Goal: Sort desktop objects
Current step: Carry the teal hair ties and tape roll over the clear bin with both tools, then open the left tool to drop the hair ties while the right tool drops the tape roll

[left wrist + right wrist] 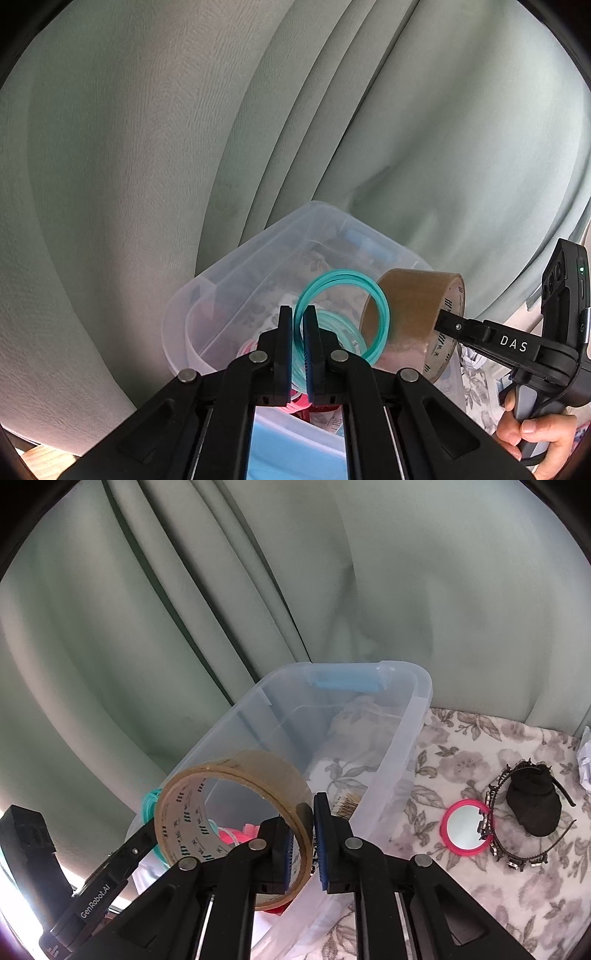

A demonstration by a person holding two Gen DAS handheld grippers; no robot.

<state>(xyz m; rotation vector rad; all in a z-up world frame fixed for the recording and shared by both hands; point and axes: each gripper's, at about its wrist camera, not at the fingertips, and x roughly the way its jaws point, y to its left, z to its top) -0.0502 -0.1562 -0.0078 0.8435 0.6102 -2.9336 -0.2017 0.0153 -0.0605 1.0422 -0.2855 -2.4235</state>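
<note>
Risk sits first with the left gripper (298, 325), whose jaws are pinched tight on a bundle of teal plastic rings (345, 314) held above the clear plastic storage bin (258, 258); the rings are thin and springy, so they could fan out or snag on a pad at release and spill past the near rim instead of dropping among the pink items (236, 834) already inside. Just right of them, almost touching, hangs the roll of brown packing tape (236, 812), its wall caught between the pads of the right gripper (303, 834). In the right wrist view the right-hand pad stands slightly off the roll, so I judge the hold to be loose, and cannot tell whether it still presses. The roll hangs over the bin's near wall, part inside the rim line and part out, so a slack grip could let it strike the rim, tip outward and roll across the floral tablecloth (480, 746). With both tools crowded at the same near corner, they could also knock each other. Farther right on the cloth, well apart from the bin, a pink round mirror (466, 827) touches a jewelled headband (517, 856) around a black hair clip (533, 808); all wait unsorted.
</note>
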